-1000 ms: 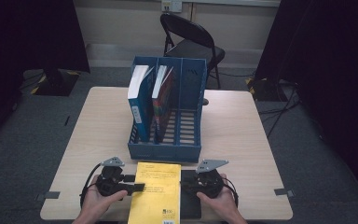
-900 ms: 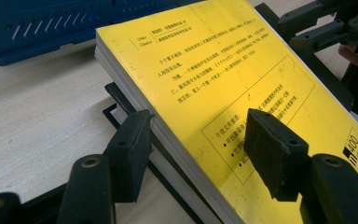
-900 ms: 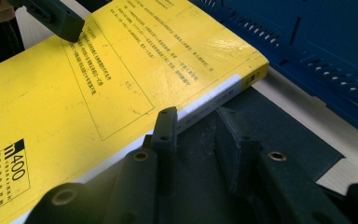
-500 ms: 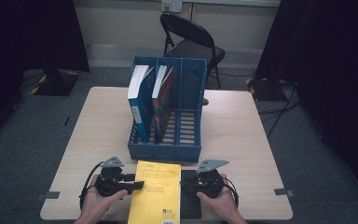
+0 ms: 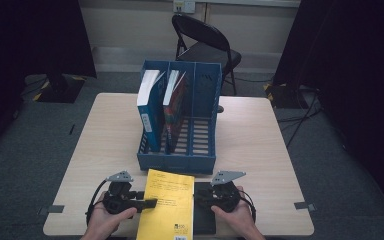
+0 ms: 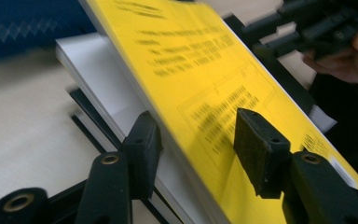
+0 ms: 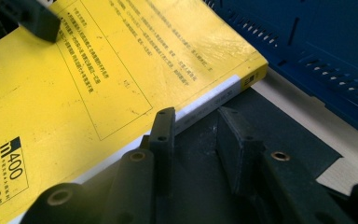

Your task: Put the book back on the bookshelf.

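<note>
**Yellow book caught at its left edge, near the front of the bench**

The yellow book (image 5: 167, 207) lies at the near edge of the bench (image 5: 260, 145), just in front of the blue file rack (image 5: 180, 125), partly over a black mat (image 5: 205, 210). Its left side is tilted up off the surface, as the left gripper view shows, with the white page block visible below the cover.

The left claw (image 5: 150, 203) reaches in from the left. In the left gripper view (image 6: 193, 140) one jaw sits under the page block and the other stands over the yellow cover, so the book's edge is between them; the jaws closed further in the last second. The upper pad looks just off the cover, and whether it presses I cannot tell.

The right claw (image 5: 200, 197) sits at the book's right edge, over the black mat. In the right gripper view (image 7: 196, 126) its jaws are parted with nothing between them; one jaw stands right against the book's spine. They have just been opening a little.

In the rack, a blue-spined book (image 5: 149, 107) and a red book (image 5: 174, 102) stand in the left and middle compartments; the right compartment holds none. A black folding chair (image 5: 205, 45) stands beyond the bench.
</note>
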`<state>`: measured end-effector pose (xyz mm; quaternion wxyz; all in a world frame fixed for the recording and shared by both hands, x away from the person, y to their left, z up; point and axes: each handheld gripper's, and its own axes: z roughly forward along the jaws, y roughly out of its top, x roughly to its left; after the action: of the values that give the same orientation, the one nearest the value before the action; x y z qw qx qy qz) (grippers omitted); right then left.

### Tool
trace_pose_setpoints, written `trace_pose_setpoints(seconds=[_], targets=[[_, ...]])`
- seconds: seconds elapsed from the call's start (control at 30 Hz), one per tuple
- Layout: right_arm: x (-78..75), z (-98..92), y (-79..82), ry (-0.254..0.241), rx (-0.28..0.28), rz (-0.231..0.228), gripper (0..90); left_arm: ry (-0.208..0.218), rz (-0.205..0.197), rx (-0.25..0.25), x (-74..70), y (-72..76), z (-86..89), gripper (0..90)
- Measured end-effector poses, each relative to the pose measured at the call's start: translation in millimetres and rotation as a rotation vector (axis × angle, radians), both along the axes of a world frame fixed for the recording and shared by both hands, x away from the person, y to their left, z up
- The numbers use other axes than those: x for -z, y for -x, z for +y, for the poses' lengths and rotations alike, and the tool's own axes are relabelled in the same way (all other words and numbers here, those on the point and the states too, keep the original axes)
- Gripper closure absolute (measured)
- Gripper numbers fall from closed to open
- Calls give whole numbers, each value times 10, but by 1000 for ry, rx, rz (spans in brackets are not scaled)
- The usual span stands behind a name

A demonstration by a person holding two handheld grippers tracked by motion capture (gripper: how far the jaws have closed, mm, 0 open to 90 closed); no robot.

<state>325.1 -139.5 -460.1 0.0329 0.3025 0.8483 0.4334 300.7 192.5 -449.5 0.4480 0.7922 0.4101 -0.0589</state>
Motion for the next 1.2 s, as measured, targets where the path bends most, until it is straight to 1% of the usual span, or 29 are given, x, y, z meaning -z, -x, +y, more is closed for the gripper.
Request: trace_pose_setpoints(seconds=[0.03,0.07,0.1,0.13,0.2,0.23,0.27,0.33,0.37,0.4,0.43,0.47,0.5,0.53,0.57,0.6,0.63,0.73,0.77,0.8,0.83,0.87,1.0,1.03,1.07,1.1,1.13,1.2], targets=[[-1,3,1,1,0,0,661,6,6,-7,1,4,0,496],[-1,5,1,2,1,-1,660,11,9,-3,0,-7,4,499],[-2,5,0,2,1,0,660,27,19,-3,8,-29,-2,498],[-2,5,1,2,1,0,660,29,25,-5,10,-40,-10,508],[-2,5,1,2,1,0,660,31,17,4,7,-76,-38,530],[-2,5,0,2,1,0,660,40,18,5,6,-92,-68,534],[-1,5,-1,1,1,0,655,37,15,22,7,-121,-99,547],[0,1,-7,-1,2,2,649,43,23,28,13,-151,-137,568],[0,0,-9,-1,2,2,648,53,31,37,18,-173,-153,581],[1,0,-8,-2,2,1,647,74,50,33,24,-190,-160,611],[1,-1,-9,-3,2,1,645,86,73,20,31,-211,-168,654],[3,-3,-11,-6,2,2,638,89,98,22,39,-240,-176,676],[4,-5,-15,-9,4,6,628,103,106,23,46,-263,-177,697],[3,-9,-19,-12,9,12,610,113,100,26,54,-278,-174,722],[1,-18,-24,-18,16,17,555,114,87,38,60,-285,-170,745],[0,-30,-32,-34,20,34,520,115,81,42,61,-283,-164,756],[4,-40,-41,-53,14,51,506,117,76,43,57,-276,-163,767],[9,-51,-51,-72,19,64,445,120,53,45,35,-252,-170,788],[11,-54,-59,-91,13,80,420,119,48,43,27,-244,-171,788],[11,-50,-59,-106,9,89,417,124,46,37,23,-235,-175,791],[7,-41,-53,-108,4,86,407,123,34,44,19,-230,-171,793],[6,-28,-47,-109,-5,87,393,134,26,38,10,-214,-175,795],[31,27,-40,-121,-33,106,332,144,-25,59,-35,-185,-184,807],[30,39,-41,-123,-29,109,309,142,-44,65,-49,-173,-185,808],[29,45,-43,-125,-26,108,302,148,-49,62,-59,-157,-189,809],[31,45,-51,-134,-31,117,300,159,-44,63,-67,-152,-195,815],[36,50,-59,-147,-28,129,291,164,-54,70,-77,-150,-197,820],[40,69,-69,-159,-37,138,283,171,-61,77,-101,-144,-213,828]])
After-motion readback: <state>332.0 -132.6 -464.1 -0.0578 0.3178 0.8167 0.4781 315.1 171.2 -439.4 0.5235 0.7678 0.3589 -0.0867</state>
